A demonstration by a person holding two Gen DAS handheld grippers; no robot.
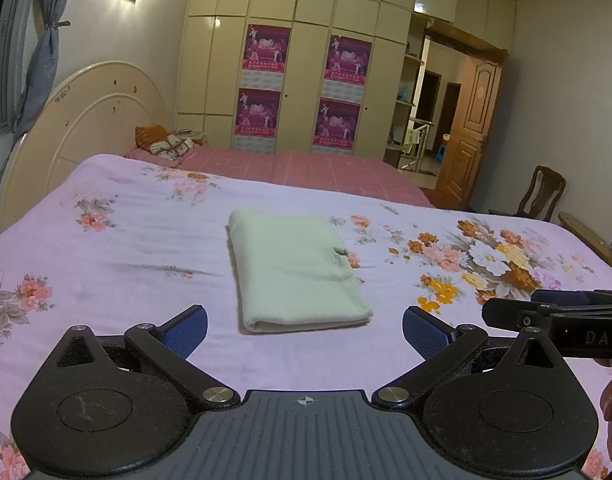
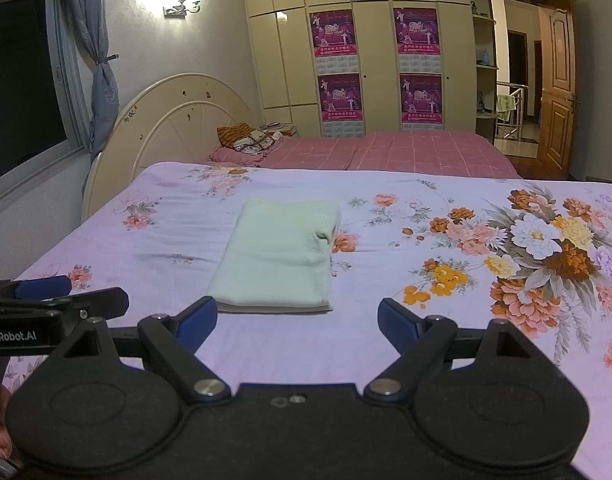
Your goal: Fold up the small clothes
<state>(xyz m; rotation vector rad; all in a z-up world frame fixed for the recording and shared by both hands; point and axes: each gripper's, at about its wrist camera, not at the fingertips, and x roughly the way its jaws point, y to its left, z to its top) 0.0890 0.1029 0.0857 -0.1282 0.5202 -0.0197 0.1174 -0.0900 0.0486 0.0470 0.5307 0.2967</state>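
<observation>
Nearest to you, your left tongs [image 1: 305, 330] are spread wide with nothing between the blue pads, held low over the lilac floral bedsheet [image 1: 146, 240]. Your right tongs [image 2: 297, 322] are likewise wide open and empty, hovering over the same sheet. In the left wrist view the right tongs poke in from the right edge, just beside the left ones; in the right wrist view the left tongs appear at the left edge.

Just ahead of both pairs lies the pale green folded cloth [image 1: 296, 270], a neat rectangle flat on the sheet, its near folded edge close to the fingertips but not touching them. In the right wrist view the cloth [image 2: 280, 258] shows a small notch on its right side.

To the right of the cloth, the sheet carries a large printed bouquet of white, orange and pink flowers [image 2: 546, 248].

Farther back you see a pink checked bedspread [image 2: 406, 152], a small pile of patterned fabric [image 2: 248, 138] by the cream rounded headboard [image 2: 178, 120], then the cream wardrobe with purple posters [image 2: 338, 72], and an open brown wooden door [image 2: 556, 88] at the right.
</observation>
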